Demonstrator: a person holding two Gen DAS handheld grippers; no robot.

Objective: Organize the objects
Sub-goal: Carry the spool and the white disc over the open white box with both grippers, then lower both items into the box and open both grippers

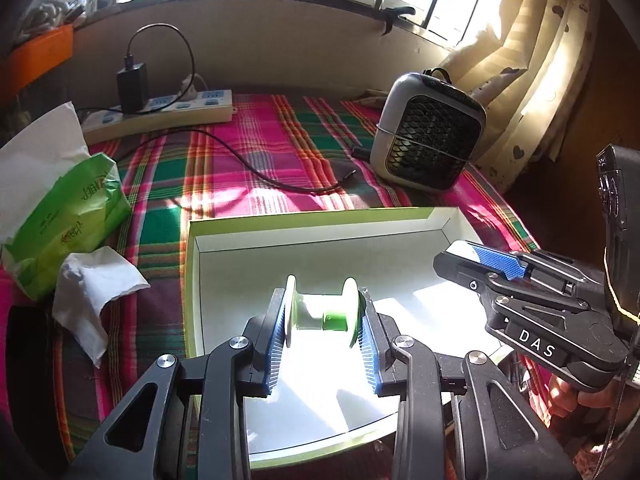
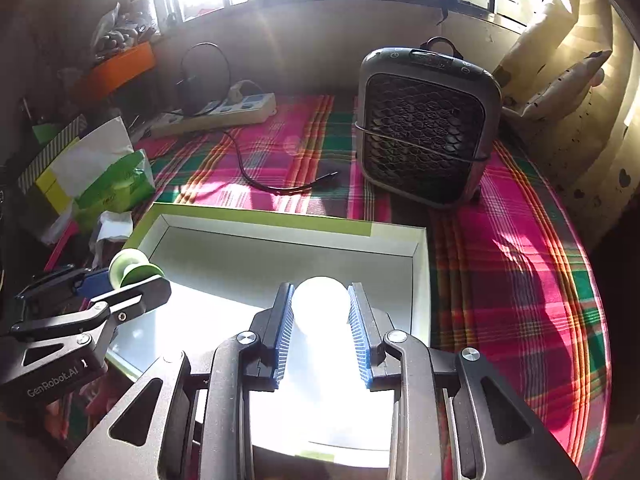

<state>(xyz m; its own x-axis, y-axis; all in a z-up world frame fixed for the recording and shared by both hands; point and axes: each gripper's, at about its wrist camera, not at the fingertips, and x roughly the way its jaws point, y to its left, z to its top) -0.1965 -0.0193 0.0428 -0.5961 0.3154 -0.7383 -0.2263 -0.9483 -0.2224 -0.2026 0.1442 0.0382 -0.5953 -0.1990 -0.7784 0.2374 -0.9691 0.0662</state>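
Observation:
My left gripper (image 1: 323, 312) is shut on a white spool with a green core (image 1: 325, 318), its blue pads pressing the two flanges. It hangs over the open shallow white box with a green rim (image 1: 192, 264). In the right wrist view the same spool (image 2: 130, 266) shows at the left above the box's left edge. My right gripper (image 2: 320, 312) is shut on a white rounded object (image 2: 320, 304), washed out by sunlight, above the box (image 2: 280, 216). The right gripper (image 1: 476, 258) reaches in from the right in the left wrist view, something white between its fingers.
A plaid cloth (image 2: 520, 280) covers the table. A small grey fan heater (image 2: 426, 124) stands behind the box, a power strip with charger and black cable (image 1: 160, 108) at the back left. A green tissue pack (image 1: 68, 216) and crumpled tissue (image 1: 92, 284) lie left of the box.

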